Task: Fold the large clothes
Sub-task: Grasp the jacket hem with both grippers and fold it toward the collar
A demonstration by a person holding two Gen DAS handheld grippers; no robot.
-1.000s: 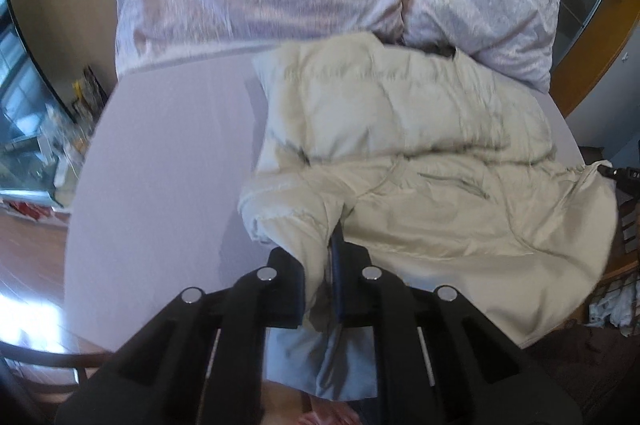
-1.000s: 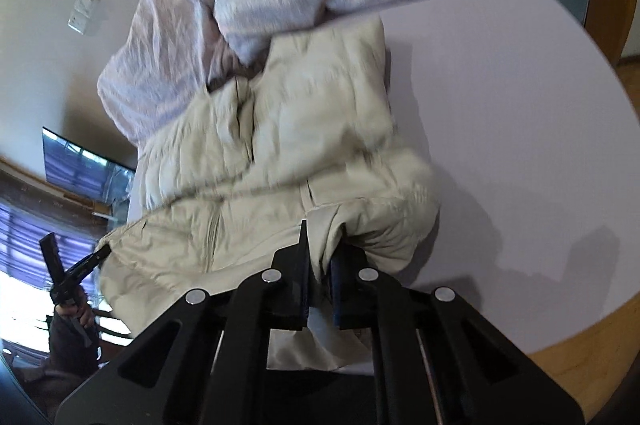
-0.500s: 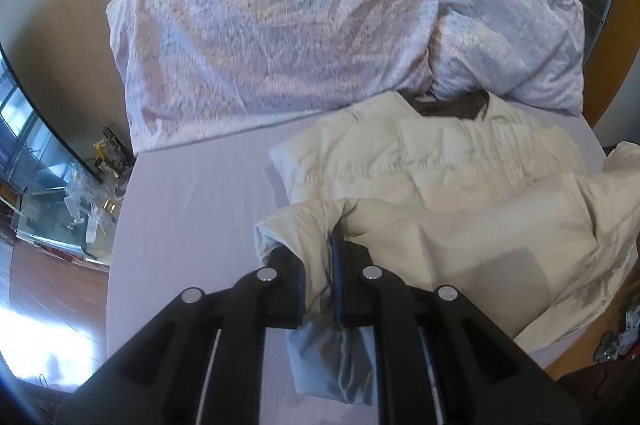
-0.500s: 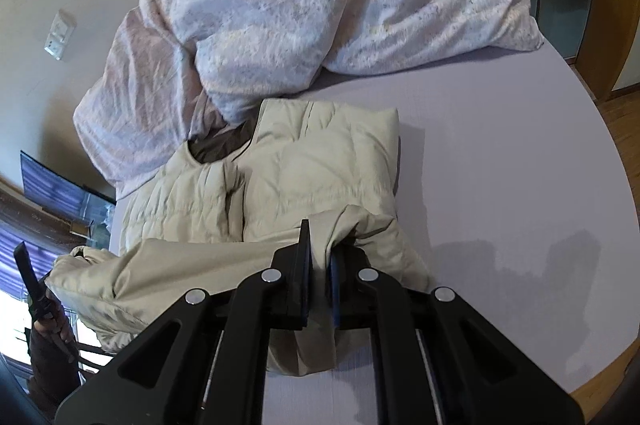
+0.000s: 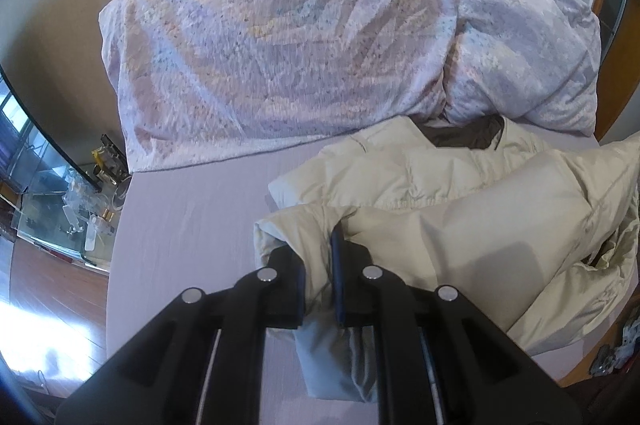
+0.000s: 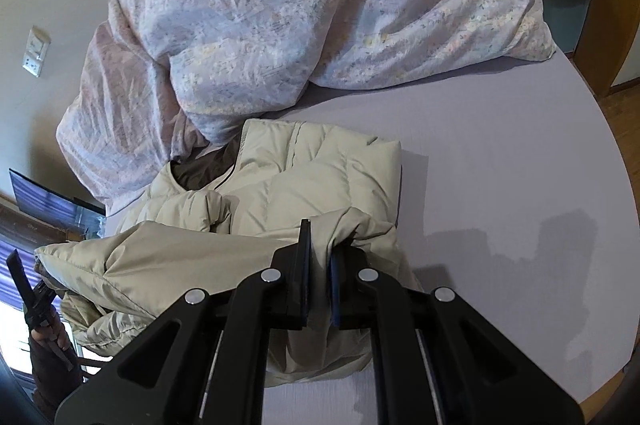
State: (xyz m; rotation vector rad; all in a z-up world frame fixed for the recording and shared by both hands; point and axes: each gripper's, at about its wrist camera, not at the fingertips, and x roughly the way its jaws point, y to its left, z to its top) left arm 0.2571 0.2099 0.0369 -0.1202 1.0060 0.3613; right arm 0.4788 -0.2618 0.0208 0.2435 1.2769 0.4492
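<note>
Both grippers, left (image 5: 318, 277) and right (image 6: 318, 277), still pinching the jacket (image 6: 320, 181) hem, have carried it farther toward the collar, fold nearly closed.

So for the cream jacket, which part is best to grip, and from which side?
Grip the bottom hem corners of the cream jacket, coming from the near bed edge. The collar end lies flat by the duvet; the left gripper and right gripper already pinch there.

A bed (image 5: 188, 225) with a lilac sheet carries a crumpled floral duvet (image 5: 320, 57) at its far side and a cream padded jacket (image 6: 320, 177) just beside it.
</note>
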